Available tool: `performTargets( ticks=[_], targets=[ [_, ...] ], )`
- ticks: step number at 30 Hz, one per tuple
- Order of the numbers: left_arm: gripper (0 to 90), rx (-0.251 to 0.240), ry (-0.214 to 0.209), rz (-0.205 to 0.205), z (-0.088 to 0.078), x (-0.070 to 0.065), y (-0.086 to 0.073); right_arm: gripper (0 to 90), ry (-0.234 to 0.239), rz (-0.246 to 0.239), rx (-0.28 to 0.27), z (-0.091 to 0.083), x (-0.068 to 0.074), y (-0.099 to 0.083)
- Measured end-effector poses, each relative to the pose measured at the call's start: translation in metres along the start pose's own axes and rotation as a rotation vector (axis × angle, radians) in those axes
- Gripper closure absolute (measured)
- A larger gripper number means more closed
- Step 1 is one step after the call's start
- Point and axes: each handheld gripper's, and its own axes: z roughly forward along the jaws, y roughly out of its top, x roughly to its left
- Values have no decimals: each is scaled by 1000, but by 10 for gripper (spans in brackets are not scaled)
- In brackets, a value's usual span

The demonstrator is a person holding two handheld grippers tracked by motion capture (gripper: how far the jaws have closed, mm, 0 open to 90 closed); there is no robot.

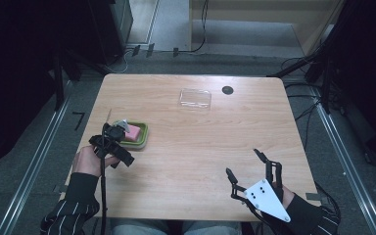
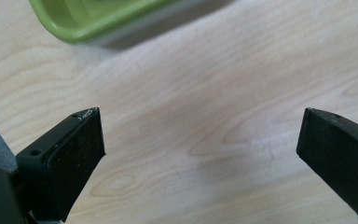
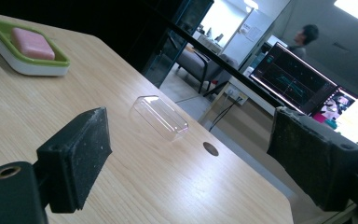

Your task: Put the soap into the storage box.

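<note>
Right claw (image 1: pixel 245 164) and left claw (image 1: pixel 108 142) both spread, empty — approach stage; next, presumably, grasping soap dish (image 1: pixel 138 133) or clear lid (image 1: pixel 195 98).

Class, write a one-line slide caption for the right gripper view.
Open hand-held gripper faces a clear lid; pink soap rests in a green dish.

The table (image 1: pixel 200 147) is pale matt wood grain. The lid (image 3: pixel 159 116) is clear glossy plastic, the soap dish (image 3: pixel 25 58) smooth green plastic, its pink soap (image 3: pixel 31 43) matt.

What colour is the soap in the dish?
Pink. The soap sits in a green dish, clearest in the right gripper view.
</note>
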Motion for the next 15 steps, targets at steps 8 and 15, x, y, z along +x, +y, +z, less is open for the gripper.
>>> performTargets(
  ticks=[8,15],
  targets=[
    [15,36,6,14,14,-6,-17,132,0,-1,0,0,0,0],
    [13,53,14,20,19,-9,-26,132,0,0,-1,0,0,0]
  ],
)
